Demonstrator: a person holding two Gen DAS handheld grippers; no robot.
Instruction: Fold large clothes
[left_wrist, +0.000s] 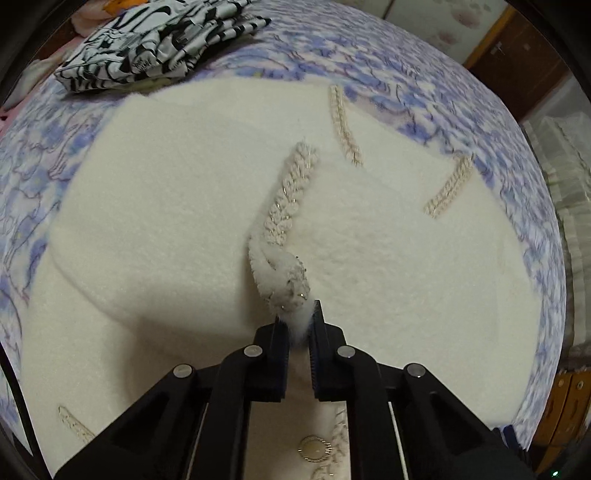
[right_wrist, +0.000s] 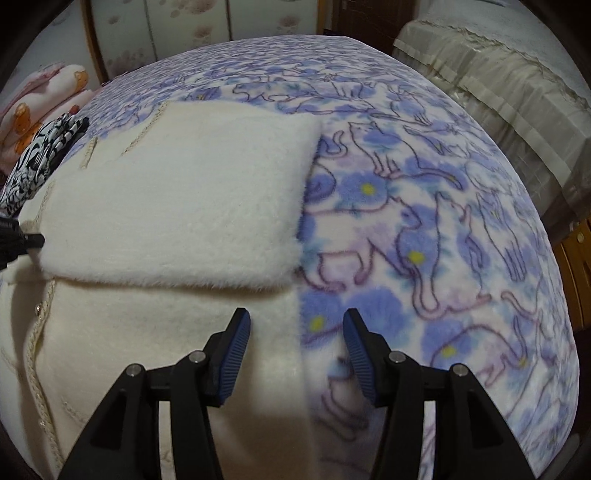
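Observation:
A cream fuzzy jacket with braided trim lies spread on the bed. In the left wrist view my left gripper is shut on a bunched bit of the jacket's braided front edge. A round pearl button shows below the jaws. In the right wrist view the same jacket has a folded panel lying across its body. My right gripper stands open above the jacket's right side edge, with nothing pinched between its blue pads. The left gripper's black tip shows at the far left.
A purple blanket with a cat print covers the bed. A black-and-white patterned garment lies folded at the far left corner, with pink plush bedding behind it. A beige covered piece of furniture stands to the right.

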